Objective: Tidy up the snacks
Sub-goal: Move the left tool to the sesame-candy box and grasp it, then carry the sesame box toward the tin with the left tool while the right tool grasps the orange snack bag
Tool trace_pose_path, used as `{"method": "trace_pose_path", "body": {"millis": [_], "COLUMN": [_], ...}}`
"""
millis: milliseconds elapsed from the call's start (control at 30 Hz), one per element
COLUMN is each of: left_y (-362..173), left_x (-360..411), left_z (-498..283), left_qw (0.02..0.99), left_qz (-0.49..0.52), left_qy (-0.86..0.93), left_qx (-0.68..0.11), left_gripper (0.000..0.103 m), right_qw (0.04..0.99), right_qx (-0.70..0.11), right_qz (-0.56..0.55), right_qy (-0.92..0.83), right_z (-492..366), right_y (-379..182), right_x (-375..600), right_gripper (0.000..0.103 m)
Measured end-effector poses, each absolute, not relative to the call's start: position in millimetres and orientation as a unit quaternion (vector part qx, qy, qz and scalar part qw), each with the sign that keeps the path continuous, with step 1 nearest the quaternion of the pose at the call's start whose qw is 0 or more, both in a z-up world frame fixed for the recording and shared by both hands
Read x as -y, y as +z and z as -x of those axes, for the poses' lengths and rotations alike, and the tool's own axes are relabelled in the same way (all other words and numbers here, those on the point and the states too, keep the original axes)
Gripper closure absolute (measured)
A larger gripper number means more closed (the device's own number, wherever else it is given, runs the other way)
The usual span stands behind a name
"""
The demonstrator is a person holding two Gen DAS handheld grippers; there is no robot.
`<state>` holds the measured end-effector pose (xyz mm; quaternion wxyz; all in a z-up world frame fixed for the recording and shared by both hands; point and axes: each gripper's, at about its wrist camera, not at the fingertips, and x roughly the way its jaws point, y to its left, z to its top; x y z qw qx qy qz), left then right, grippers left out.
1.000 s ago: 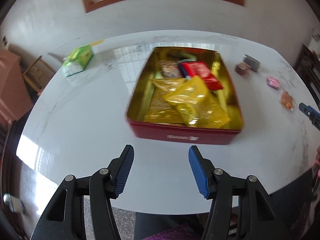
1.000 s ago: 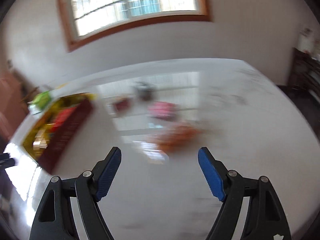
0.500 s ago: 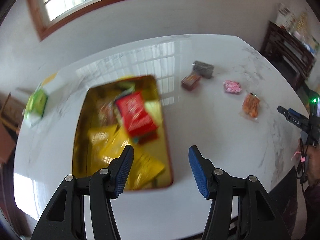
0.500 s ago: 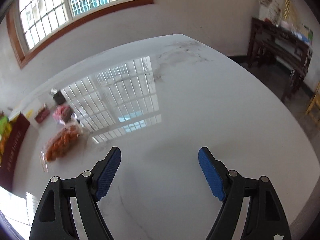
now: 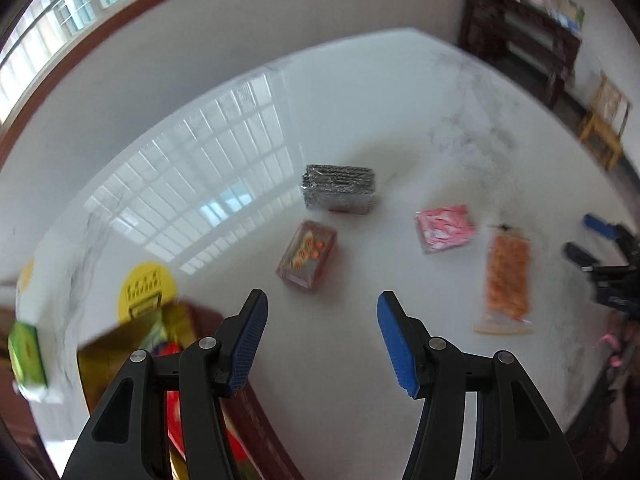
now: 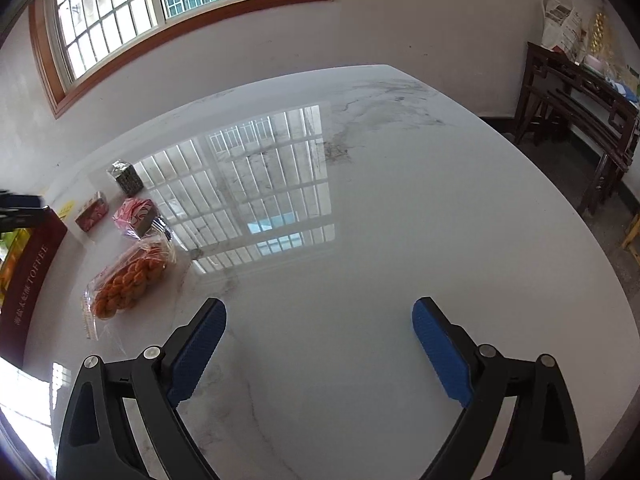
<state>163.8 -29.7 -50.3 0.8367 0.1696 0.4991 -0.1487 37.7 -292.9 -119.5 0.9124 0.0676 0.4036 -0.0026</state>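
Observation:
My left gripper (image 5: 322,316) stands open and empty above the white table, just short of a small brown snack pack (image 5: 307,256). Beyond that lie a silver foil pack (image 5: 340,193), a pink pack (image 5: 445,228) and an orange snack bag (image 5: 507,276). The red tin (image 5: 120,356) with snacks inside sits under my left finger, at lower left. My right gripper (image 6: 319,322) hangs over bare table, its jaws opening with nothing between them. In the right wrist view the orange bag (image 6: 128,280), pink pack (image 6: 136,216), brown pack (image 6: 92,211), foil pack (image 6: 126,178) and tin wall (image 6: 28,276) lie far left.
A green box (image 5: 26,354) lies at the table's left edge beside the tin. A yellow round sticker (image 5: 146,290) shows by the tin. Dark wooden furniture (image 6: 580,100) stands by the wall on the right. The table edge curves close on the right.
The left gripper has swung right, from over the tin to face the loose snacks. The right gripper turned right, so the snacks slid to its left, and its jaws have widened.

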Motion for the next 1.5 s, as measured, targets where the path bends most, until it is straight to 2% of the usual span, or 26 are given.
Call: {"method": "trace_pose_path", "body": {"millis": [267, 567, 700, 733, 800, 867, 1200, 1367, 1500], "left_y": [-74.0, -94.0, -101.9, -102.2, -101.5, -101.4, -90.1, -75.8, -62.8], "left_x": [29.9, 40.7, 37.4, 35.8, 31.5, 31.6, 19.8, 12.5, 6.9], "left_z": [-215.2, -224.5, -229.2, -230.0, -230.5, -227.8, -117.0, -66.7, -44.9], "left_qw": [0.817, 0.795, 0.792, 0.793, 0.802, 0.806, 0.826, 0.837, 0.843], "left_qz": [-0.167, -0.186, -0.161, -0.153, -0.134, -0.125, 0.044, 0.059, 0.057], "left_qy": [-0.165, -0.19, -0.205, -0.207, -0.199, -0.181, -0.124, -0.121, -0.123], "left_qx": [-0.526, -0.545, -0.552, -0.552, -0.548, -0.55, -0.549, -0.53, -0.521], "left_gripper": [0.045, 0.045, 0.046, 0.051, 0.068, 0.071, 0.071, 0.071, 0.071], "right_qw": [0.913, 0.914, 0.914, 0.914, 0.914, 0.914, 0.914, 0.916, 0.902], "right_qx": [-0.401, -0.398, -0.397, -0.397, -0.396, -0.397, -0.397, -0.393, -0.402], "right_qz": [-0.072, -0.078, -0.081, -0.082, -0.084, -0.085, -0.084, -0.074, -0.148], "right_qy": [0.007, 0.009, 0.009, 0.009, 0.005, -0.002, -0.003, 0.004, 0.051], "right_z": [-38.6, -40.1, -40.3, -40.4, -40.9, -41.0, -40.3, -33.1, -29.7], "right_y": [-119.1, -119.1, -118.8, -118.7, -118.5, -118.5, -116.5, -113.3, -110.5], "right_x": [292.5, 293.7, 293.5, 293.6, 294.1, 294.4, 293.2, 282.2, 252.7], "right_gripper": [0.01, 0.01, 0.01, 0.01, 0.01, 0.01, 0.01, 0.01, 0.01]}}
